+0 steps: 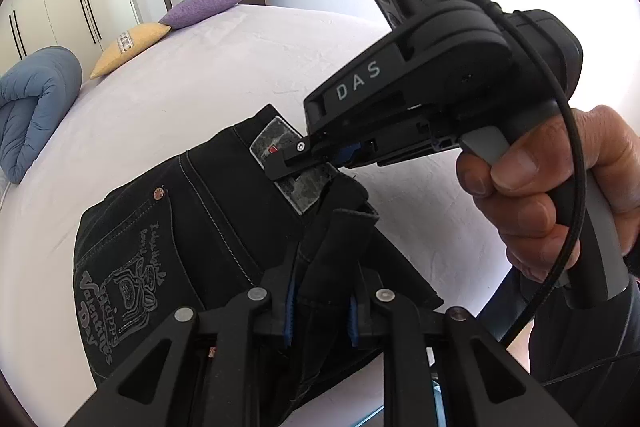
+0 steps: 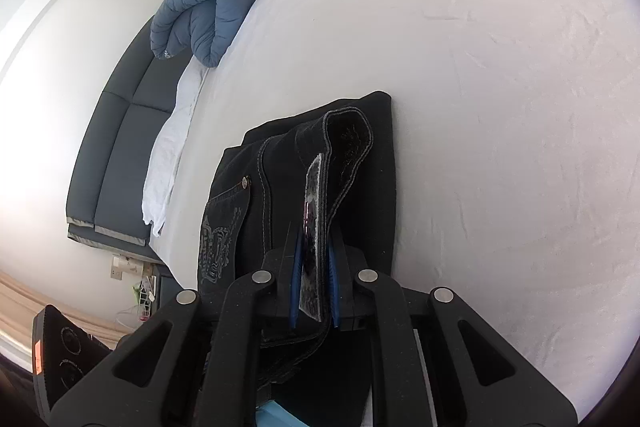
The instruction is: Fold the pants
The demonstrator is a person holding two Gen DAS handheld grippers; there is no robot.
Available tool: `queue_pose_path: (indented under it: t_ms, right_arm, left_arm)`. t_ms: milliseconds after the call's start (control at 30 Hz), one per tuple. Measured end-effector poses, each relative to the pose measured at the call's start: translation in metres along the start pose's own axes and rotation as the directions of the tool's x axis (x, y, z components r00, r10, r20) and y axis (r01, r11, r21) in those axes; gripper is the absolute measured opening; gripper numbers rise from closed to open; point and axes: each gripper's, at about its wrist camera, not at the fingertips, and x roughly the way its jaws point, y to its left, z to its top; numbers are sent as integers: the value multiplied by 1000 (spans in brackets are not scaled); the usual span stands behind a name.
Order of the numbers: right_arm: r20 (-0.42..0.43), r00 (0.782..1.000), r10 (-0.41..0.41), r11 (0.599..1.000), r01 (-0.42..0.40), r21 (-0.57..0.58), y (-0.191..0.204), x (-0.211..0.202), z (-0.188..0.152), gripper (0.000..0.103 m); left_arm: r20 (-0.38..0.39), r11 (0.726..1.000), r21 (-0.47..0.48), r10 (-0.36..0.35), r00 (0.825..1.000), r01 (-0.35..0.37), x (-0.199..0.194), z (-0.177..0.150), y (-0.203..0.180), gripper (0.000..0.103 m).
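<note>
Black jeans [image 1: 192, 211] lie bunched on a pale bed sheet [image 1: 200, 67], back pocket embroidery facing up. My left gripper [image 1: 322, 311] is shut on a fold of the black denim, which stands up between its blue pads. The right gripper [image 1: 286, 165], held by a hand [image 1: 532, 195], clamps the waistband at the grey patch label [image 1: 276, 139]. In the right wrist view the jeans [image 2: 248, 211] rise from the sheet, and the patch label [image 2: 314, 195] runs edge-on between the blue pads of my right gripper [image 2: 314, 279], which is shut on it.
A rolled blue duvet [image 1: 32, 107] lies at the bed's left edge, also visible as the blue duvet [image 2: 208, 3]. A yellow pillow [image 1: 128, 45] and a purple pillow [image 1: 208, 5] lie beyond it. A dark padded headboard [image 2: 116, 147] runs beside the bed [image 2: 480, 107].
</note>
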Motion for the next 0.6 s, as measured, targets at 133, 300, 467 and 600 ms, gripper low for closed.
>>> queue_pose_path:
  t_ms: [133, 300, 467, 600]
  right_arm:
    - [6, 1000, 1, 999, -1, 34, -10, 3, -6, 10]
    - [32, 999, 11, 999, -12, 40, -27, 11, -15, 9]
    - [35, 994, 101, 992, -104, 78, -40, 8, -17, 14]
    - [45, 997, 57, 992, -61, 107, -37, -7, -16, 20]
  left_arm:
    - [-10, 1000, 7, -15, 1000, 15, 10, -5, -2, 25]
    - [12, 999, 7, -44, 999, 44, 21, -12, 0, 35]
    - [64, 983, -78, -161, 985, 165, -14, -16, 25, 61]
    - [162, 976, -141, -142, 977, 165, -65, -26, 58, 82]
